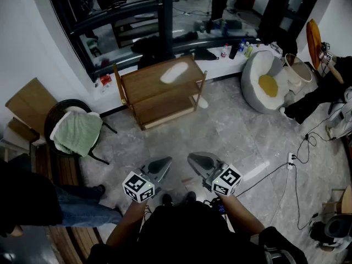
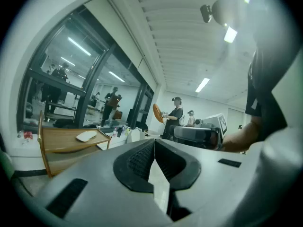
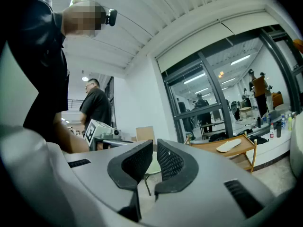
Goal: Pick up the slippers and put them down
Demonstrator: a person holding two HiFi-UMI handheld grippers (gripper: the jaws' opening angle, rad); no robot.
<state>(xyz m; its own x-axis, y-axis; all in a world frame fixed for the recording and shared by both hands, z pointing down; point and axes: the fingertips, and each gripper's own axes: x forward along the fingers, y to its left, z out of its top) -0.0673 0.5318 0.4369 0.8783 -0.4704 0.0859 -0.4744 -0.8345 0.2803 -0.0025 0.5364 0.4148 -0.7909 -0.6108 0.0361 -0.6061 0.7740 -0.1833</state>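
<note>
A white slipper [image 1: 175, 72] lies on the top of a low wooden shelf rack [image 1: 144, 84] by the window. A second white slipper [image 1: 202, 100] rests on the floor at the rack's right leg. My left gripper [image 1: 165, 161] and right gripper [image 1: 193, 157] are held level close to my body, well short of the rack. The left gripper view has the left gripper [image 2: 155, 143] shut and empty, with the slipper [image 2: 86, 136] far off on the rack [image 2: 60, 144]. In the right gripper view the right gripper [image 3: 155, 144] has its jaws drawn together on nothing, and the slipper [image 3: 228, 145] lies far ahead.
A black chair with a green cloth [image 1: 77, 132] stands left of the rack, beside cardboard [image 1: 28, 100]. A white and yellow beanbag [image 1: 265, 81] sits at the right. A power strip and cables [image 1: 291, 159] trail over the floor. A person's legs [image 1: 77, 202] are at the left.
</note>
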